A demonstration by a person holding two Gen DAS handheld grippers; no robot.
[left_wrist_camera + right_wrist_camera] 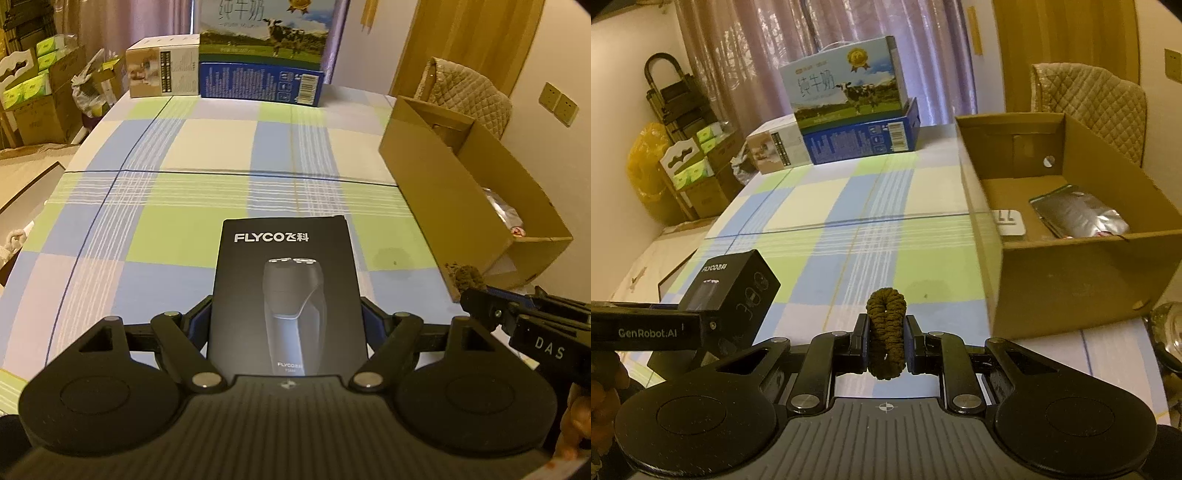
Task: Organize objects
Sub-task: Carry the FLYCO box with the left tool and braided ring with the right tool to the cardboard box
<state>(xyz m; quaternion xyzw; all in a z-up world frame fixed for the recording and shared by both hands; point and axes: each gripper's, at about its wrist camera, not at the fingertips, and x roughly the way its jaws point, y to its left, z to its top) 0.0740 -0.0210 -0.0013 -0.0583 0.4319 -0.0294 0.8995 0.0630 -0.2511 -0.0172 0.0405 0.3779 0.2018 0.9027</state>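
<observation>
**Both tongs loaded above the checked table**

At the far left, beyond the table edge, cartons of green packs (692, 171) are stacked on the floor, with a yellow bag (646, 162) beside them in the right wrist view.

The left tongs (287, 325) are clamped on a black shaver box (286, 295), its long sides pressed between the two pads and its printed face turned up toward the camera. From the right wrist view the same box (733, 291) hangs clear of the table (820, 206), tilted, at the tip of the left tool.

At the far end of the table a white box (775, 147) lies just beside a blue box (860, 138), and a milk carton (846, 86) with a cow on it sits on top of the blue one. The checked cloth between these and the tongs is bare.

The right tongs (886, 345) are drawn nearly together, pinching a brown hair tie (885, 332) that stands up in a loop between the pads and is lifted off the cloth. In the left wrist view only its fuzzy end (466, 276) shows at the right tool's tip.

To the right, an open cardboard box (1071, 280) sits on the table near the right tongs. Inside lie a small white item (1010, 221) and a silver pouch (1078, 216). Behind it is a quilted chair back (1093, 96).
</observation>
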